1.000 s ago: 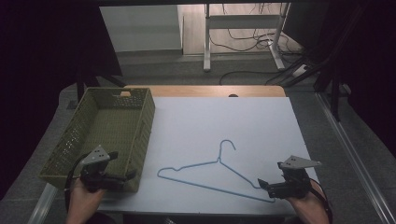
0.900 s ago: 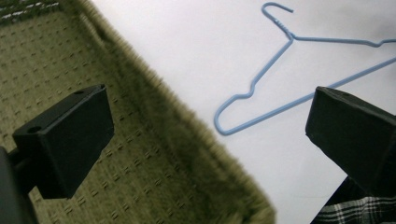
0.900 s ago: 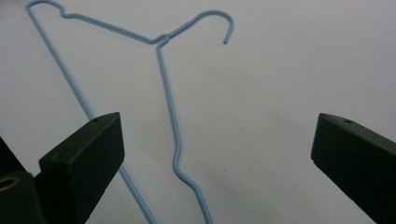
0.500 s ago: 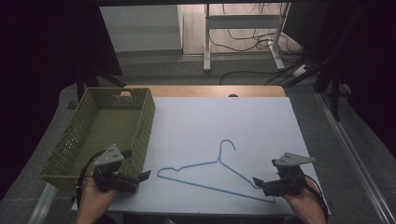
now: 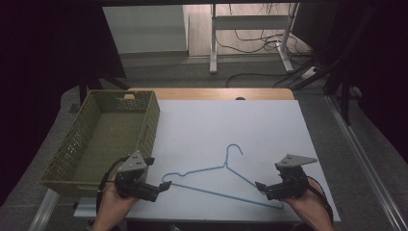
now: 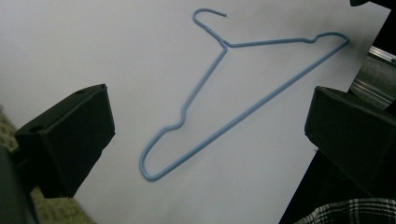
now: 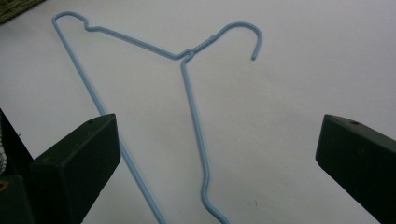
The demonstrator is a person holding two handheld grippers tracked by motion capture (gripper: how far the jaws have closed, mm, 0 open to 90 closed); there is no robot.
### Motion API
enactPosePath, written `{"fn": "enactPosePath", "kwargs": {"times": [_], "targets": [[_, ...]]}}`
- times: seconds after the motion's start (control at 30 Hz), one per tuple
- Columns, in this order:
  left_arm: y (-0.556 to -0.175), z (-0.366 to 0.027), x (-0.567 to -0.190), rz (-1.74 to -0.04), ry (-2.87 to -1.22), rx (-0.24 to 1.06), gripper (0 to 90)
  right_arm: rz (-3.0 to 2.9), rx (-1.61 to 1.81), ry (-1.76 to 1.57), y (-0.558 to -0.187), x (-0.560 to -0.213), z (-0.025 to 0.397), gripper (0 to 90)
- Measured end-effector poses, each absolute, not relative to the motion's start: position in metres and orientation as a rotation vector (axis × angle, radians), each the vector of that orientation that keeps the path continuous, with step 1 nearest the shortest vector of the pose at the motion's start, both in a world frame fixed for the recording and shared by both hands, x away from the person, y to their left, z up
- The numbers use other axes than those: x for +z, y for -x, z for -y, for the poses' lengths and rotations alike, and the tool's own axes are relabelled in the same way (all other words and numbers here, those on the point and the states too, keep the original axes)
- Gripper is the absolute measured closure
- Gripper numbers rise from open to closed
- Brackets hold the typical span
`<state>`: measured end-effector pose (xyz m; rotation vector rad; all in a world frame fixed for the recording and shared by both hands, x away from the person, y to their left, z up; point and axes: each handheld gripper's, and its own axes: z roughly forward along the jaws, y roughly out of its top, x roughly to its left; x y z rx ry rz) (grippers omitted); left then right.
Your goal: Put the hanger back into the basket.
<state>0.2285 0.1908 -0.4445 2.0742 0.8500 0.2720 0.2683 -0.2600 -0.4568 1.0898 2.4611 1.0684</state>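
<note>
Two handheld grippers sit at the near edge of a white tabletop (image 5: 231, 120) in the high view, one in each of the person's hands, with a thin light-blue wire hanger (image 5: 219, 179) lying flat between them. The hanger's hook points toward the far side of the tabletop, and its long bottom bar runs along the near side. The left gripper (image 5: 161, 186) is just beside the hanger's left corner, and the right gripper (image 5: 261, 186) is just beside its right corner; from this height I cannot tell whether either touches the wire. An olive-green mesh basket (image 5: 149, 126) stands on the left part of the tabletop, close behind the left gripper. In the left gripper view, the left gripper (image 6: 205, 140) has its two black fingers (image 6: 70, 140) held wide apart, and the hanger (image 6: 224, 100) lies on the white surface ahead, its nearest rounded corner falling in the gap between them without touching either. In the right gripper view, the right gripper (image 7: 215, 168) also has its black fingers (image 7: 77, 170) spread wide apart and gripping nothing; the hanger (image 7: 187, 93) lies in front, its bottom bar passing right alongside the finger at the left of that view.
</note>
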Motion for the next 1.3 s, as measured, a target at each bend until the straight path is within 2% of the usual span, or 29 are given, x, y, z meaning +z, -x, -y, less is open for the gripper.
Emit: {"fn": "enactPosePath", "kwargs": {"times": [0.43, 0.77, 0.9, 0.93, 1.0, 1.1, 1.17, 1.23, 1.3], "targets": [[-0.248, -0.159, -0.461, -0.808, -2.125, 0.164, 1.3, -2.515, 1.038, -1.036, -0.278, -0.462, 0.243, 0.1], [-0.263, -0.141, -0.471, -0.789, -2.158, 0.154, 0.6, -2.543, 1.01, -1.004, -0.291, -0.466, 0.228, 6.3], [-0.27, -0.133, -0.476, -0.782, -2.158, 0.136, 0.3, -2.552, 0.992, -0.988, -0.298, -0.469, 0.221, 12.7], [-0.272, -0.131, -0.477, -0.784, -2.151, 0.131, 0.3, -2.57, 0.988, -0.989, -0.302, -0.47, 0.218, 18.2], [-0.276, -0.128, -0.479, -0.785, -2.149, 0.13, 0.3, -2.577, 0.984, -0.992, -0.304, -0.471, 0.216, 21.2], [-0.282, -0.124, -0.482, -0.791, -2.142, 0.139, 0.3, -2.616, 0.972, -0.983, -0.311, -0.475, 0.21, 30.4], [-0.286, -0.123, -0.484, -0.793, -2.143, 0.145, 0.2, -2.664, 0.934, -0.957, -0.316, -0.482, 0.201, 42.9], [-0.291, -0.12, -0.487, -0.798, -2.141, 0.153, 0.2, -2.685, 0.905, -0.942, -0.318, -0.485, 0.196, 51.1], [-0.293, -0.119, -0.488, -0.802, -2.14, 0.151, 0.2, -2.695, 0.89, -0.933, -0.319, -0.488, 0.194, 54.2]]}}
